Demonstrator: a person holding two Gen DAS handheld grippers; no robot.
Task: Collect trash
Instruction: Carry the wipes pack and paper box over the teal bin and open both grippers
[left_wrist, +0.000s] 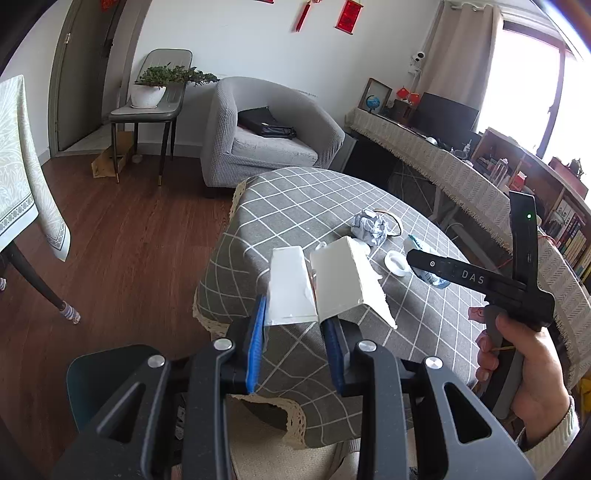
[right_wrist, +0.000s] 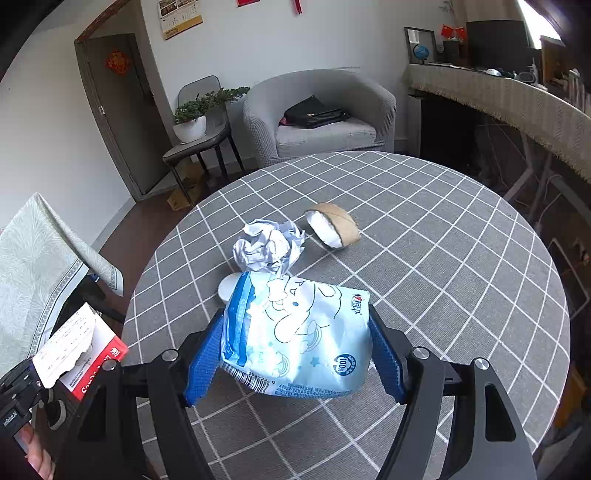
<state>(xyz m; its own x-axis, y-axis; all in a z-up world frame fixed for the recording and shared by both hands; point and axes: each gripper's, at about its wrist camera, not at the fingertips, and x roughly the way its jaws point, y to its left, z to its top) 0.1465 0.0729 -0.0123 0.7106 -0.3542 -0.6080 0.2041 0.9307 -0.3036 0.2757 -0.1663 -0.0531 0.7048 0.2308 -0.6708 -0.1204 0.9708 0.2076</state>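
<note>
While your left gripper (left_wrist: 293, 325) is pinching a torn white carton (left_wrist: 325, 284) between its blue pads, you are holding it up over the near edge of the round table (left_wrist: 295, 199), with its grey checked cloth. Your right gripper (right_wrist: 295, 354) is squeezing a light blue tissue pack (right_wrist: 299, 339) from both sides, above the tabletop. Just beyond that pack, a crumpled paper ball (right_wrist: 267, 245) is lying on the cloth, and a tape roll (right_wrist: 334, 229) is sitting tilted just beside it. A small white cap (right_wrist: 227, 288) is peeking out behind the pack's left corner. A grey armchair (right_wrist: 317, 118) is standing beyond the table.
</note>
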